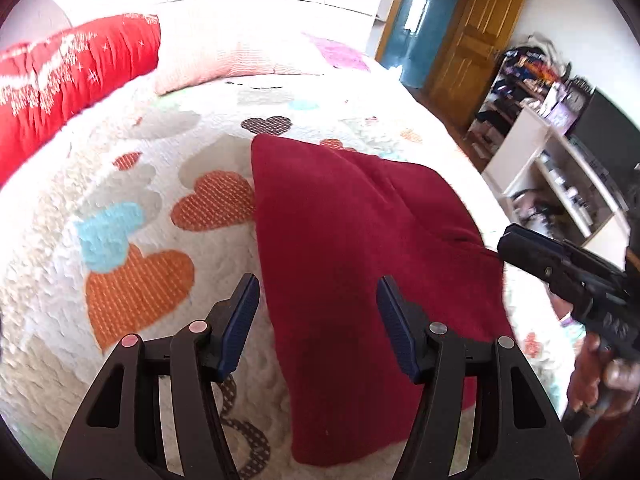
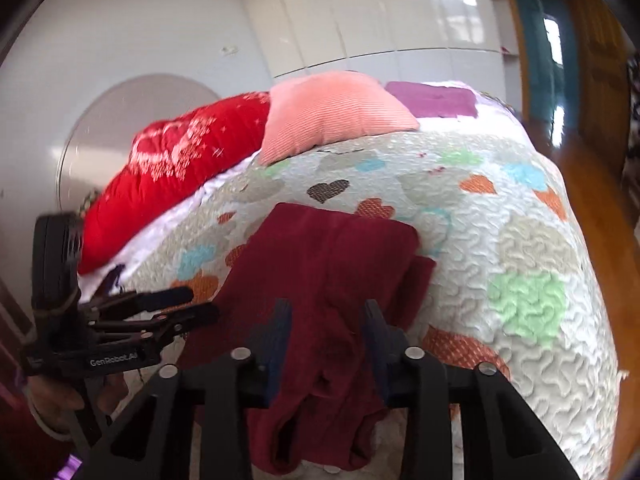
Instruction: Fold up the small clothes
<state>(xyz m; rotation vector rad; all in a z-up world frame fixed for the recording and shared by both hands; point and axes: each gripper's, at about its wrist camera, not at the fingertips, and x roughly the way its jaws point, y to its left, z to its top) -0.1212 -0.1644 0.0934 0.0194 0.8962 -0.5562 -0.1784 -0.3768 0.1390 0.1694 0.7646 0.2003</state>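
Observation:
A dark red garment (image 1: 360, 264) lies folded lengthwise on the heart-patterned quilt (image 1: 132, 216). My left gripper (image 1: 318, 312) hovers over its near left edge, open, with nothing pinched between its blue pads (image 1: 240, 320). In the right wrist view the same garment (image 2: 320, 264) runs away from me, with a raised crease between the fingers of my right gripper (image 2: 326, 320). Those jaws stand a narrow gap apart with cloth in the gap. Blur hides whether the pads press on it. The left wrist view shows the right gripper (image 1: 506, 242) in a hand at the garment's right edge.
A red pillow (image 2: 172, 176), a pink cushion (image 2: 332, 112) and a purple cloth (image 2: 432, 100) lie at the head of the bed. The bed's edge drops to a wooden floor (image 2: 592, 216) on the right. White shelves (image 1: 560, 168) and a wooden door (image 1: 476, 40) stand beyond.

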